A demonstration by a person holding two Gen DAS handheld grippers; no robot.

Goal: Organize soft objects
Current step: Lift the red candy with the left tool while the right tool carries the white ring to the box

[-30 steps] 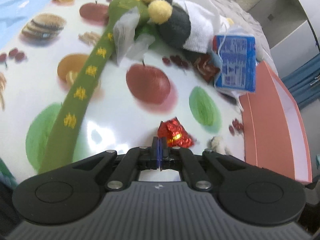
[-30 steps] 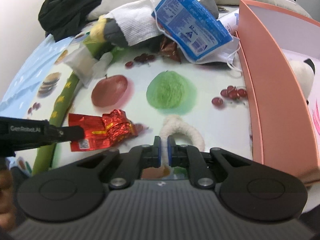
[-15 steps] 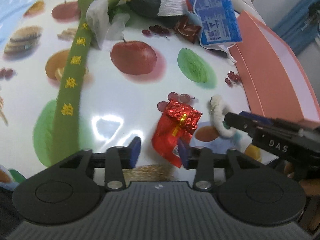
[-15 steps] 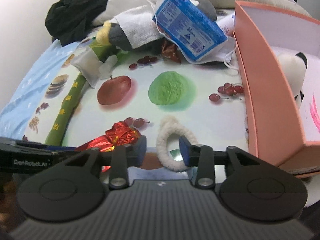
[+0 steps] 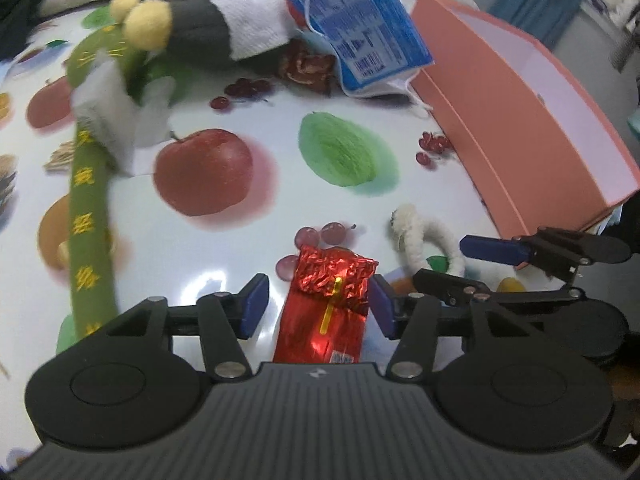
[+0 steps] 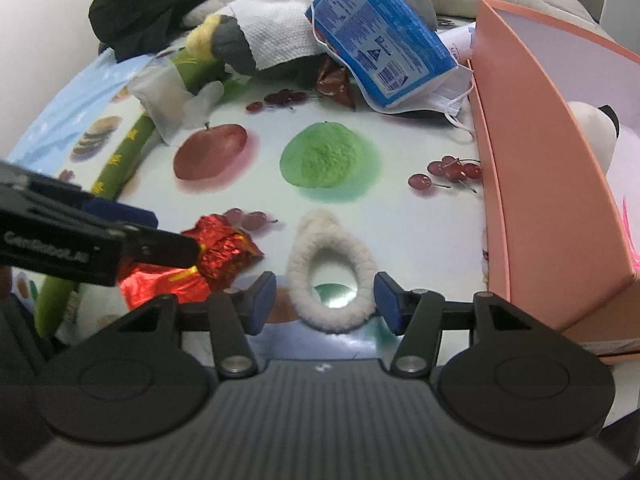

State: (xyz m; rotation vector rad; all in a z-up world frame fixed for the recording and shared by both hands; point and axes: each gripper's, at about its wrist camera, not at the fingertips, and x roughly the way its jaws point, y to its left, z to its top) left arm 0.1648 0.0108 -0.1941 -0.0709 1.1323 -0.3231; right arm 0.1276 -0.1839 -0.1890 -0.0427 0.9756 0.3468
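step in hand was judged pre-grasp: left gripper [image 5: 318, 304] fingers, opening, bracketed crinkled red foil packet [image 5: 326, 312] untouched on the table [image 5: 224, 248]; right gripper [image 6: 324, 300] fingers, opening, bracketed white fluffy fabric loop [image 6: 332, 268]. next move likely called for closing, then carrying to the pink cardboard box [image 6: 532, 184].

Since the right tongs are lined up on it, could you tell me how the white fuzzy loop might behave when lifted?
The white fuzzy loop looks soft and lies flat, so it will probably droop. Its fuzzy surface should resist slipping. It seems light and unlikely to roll.
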